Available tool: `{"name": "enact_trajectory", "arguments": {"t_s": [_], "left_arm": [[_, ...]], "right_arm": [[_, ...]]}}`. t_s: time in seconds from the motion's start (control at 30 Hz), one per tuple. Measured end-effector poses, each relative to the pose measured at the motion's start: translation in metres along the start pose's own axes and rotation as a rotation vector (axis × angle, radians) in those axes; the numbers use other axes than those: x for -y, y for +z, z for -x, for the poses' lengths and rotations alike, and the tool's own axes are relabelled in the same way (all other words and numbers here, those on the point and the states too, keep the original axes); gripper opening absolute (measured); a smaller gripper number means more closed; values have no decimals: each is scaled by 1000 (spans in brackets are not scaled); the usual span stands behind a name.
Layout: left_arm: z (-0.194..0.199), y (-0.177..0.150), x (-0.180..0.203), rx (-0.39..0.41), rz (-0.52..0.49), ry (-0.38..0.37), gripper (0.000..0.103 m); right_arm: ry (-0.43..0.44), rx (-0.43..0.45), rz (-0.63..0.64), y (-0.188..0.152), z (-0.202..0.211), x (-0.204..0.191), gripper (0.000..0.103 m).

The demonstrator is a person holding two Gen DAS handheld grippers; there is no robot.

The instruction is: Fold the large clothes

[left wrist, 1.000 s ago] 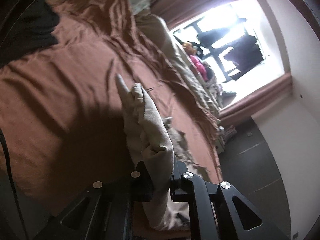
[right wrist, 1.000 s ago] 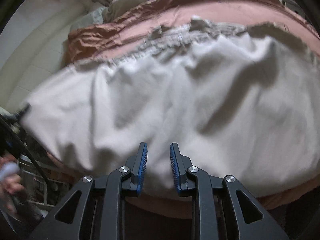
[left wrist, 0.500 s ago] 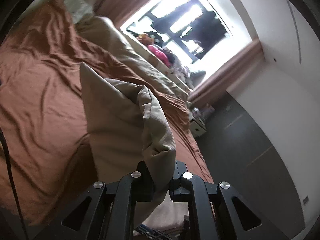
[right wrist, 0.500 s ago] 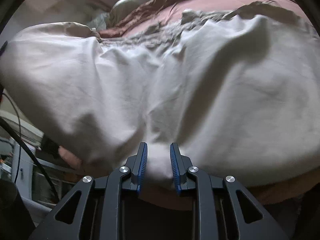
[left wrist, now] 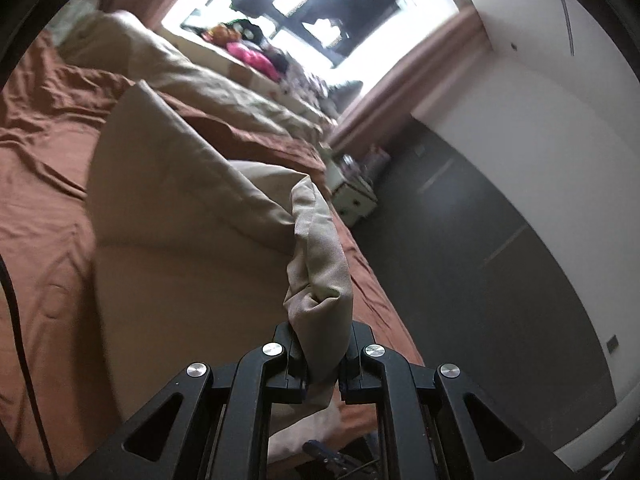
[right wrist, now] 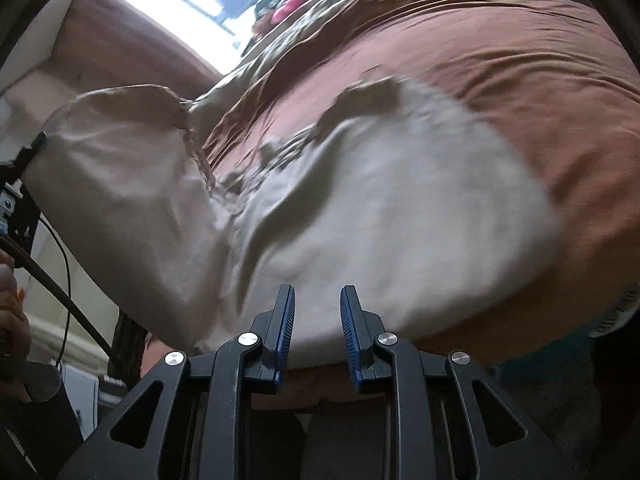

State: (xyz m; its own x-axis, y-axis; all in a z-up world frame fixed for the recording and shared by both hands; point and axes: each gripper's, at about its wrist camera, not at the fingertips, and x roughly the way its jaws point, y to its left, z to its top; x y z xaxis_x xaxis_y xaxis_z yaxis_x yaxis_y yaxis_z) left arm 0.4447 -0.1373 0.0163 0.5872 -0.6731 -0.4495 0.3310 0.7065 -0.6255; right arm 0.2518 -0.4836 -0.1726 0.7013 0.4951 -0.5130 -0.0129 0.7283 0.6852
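A large beige garment [left wrist: 192, 240] lies on the rust-brown bed sheet [left wrist: 40, 160]. My left gripper [left wrist: 320, 354] is shut on a bunched edge of the garment and holds it lifted above the bed. In the right wrist view the same garment [right wrist: 380, 208] spreads across the bed, its left part raised by the left gripper at the far left. My right gripper [right wrist: 317, 312] is open and empty, its blue pads [right wrist: 286, 320] just in front of the garment's near edge, not touching it.
A beige duvet [left wrist: 208, 80] lies bunched along the far side of the bed below a bright window [left wrist: 320, 8]. A white bedside unit [left wrist: 354, 196] stands on the dark floor [left wrist: 480, 280]. A black cable [right wrist: 60, 280] hangs at left.
My left gripper has lifted the garment's edge higher and swung toward the window. My right gripper held a fold of the garment half a second ago and has let go and opened.
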Motion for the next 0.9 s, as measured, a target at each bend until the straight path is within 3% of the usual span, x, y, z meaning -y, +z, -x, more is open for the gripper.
{"name": "enact_trajectory", "arguments": {"t_s": [0.17, 0.23, 0.33, 0.4, 0.43, 0.47, 0.5, 0.57, 0.67, 0.9], "left_arm": [[-81, -32, 21, -148, -25, -19, 11], [-117, -54, 24, -246, -29, -4, 15], [-158, -85, 14, -400, 22, -23, 31], [-168, -97, 6, -453, 49, -41, 40], [-168, -98, 3, -466, 53, -49, 42], [-163, -97, -1, -464, 55, -62, 50], [-159, -92, -3, -452, 54, -64, 59], [-142, -82, -10, -406, 36, -43, 67], [-107, -79, -21, -346, 17, -1, 69], [-49, -68, -80, -272, 50, 154, 69]], "right_arm": [[-32, 37, -58, 2, 35, 35, 21], [-44, 39, -80, 0, 46, 49, 21], [-53, 24, -116, 5, 50, 63, 22], [-57, 22, -127, 3, 58, 70, 40], [-56, 25, -125, 6, 57, 71, 65], [-49, 34, -120, 6, 58, 70, 78], [-39, 40, -118, 7, 60, 69, 78], [-5, 32, -112, 10, 57, 65, 78], [30, 16, -81, 20, 44, 53, 78], [-19, -28, -46, 53, 2, 52, 78]]}}
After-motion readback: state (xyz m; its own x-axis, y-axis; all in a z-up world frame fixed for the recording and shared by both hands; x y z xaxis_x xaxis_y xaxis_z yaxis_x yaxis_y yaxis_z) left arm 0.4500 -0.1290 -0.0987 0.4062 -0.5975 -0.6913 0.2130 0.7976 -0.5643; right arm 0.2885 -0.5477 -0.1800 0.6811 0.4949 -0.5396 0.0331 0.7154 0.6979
